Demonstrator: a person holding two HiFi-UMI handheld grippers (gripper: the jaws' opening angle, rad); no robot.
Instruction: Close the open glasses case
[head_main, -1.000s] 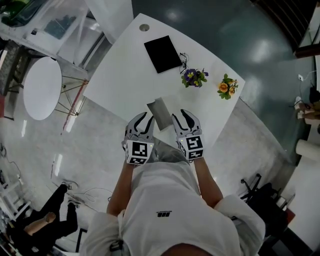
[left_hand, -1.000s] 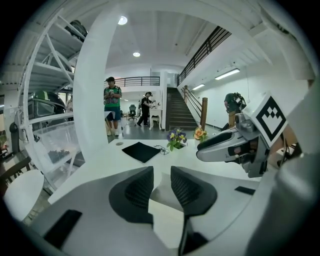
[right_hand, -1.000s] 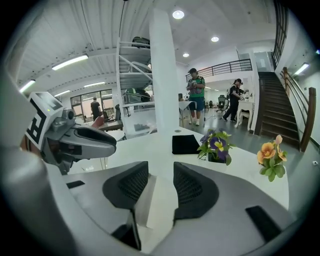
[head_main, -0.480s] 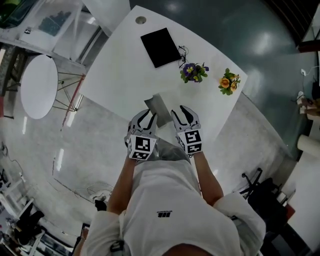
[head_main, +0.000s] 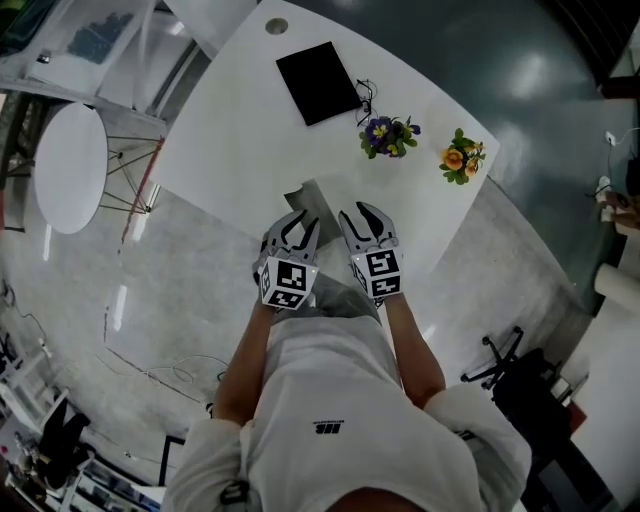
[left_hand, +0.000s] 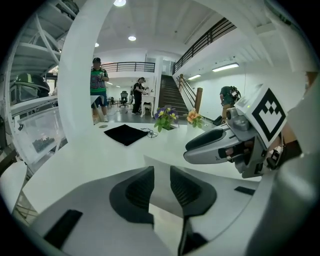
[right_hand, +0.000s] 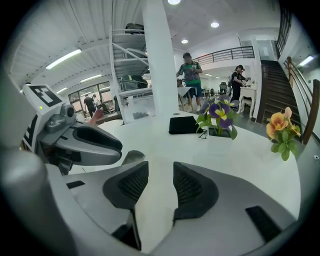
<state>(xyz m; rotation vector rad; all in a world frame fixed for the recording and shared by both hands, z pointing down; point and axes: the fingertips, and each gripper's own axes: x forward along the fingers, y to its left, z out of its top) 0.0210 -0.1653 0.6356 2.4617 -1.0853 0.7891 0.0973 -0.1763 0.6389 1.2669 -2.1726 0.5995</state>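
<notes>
Grey case (head_main: 317, 202) near white table (head_main: 240, 130) edge

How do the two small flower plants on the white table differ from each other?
The purple flowers are violet with yellow centres; the orange flowers are orange. The purple flowers stand close to the black pad; the orange flowers stand farther from it, near a corner of the table. Both are small, leafy and upright on the white table.

Black mat (head_main: 318, 83) on white table (head_main: 240, 140); purple flowers (head_main: 388, 135) near it, orange flowers (head_main: 460, 157) alongside (not touching).
</notes>
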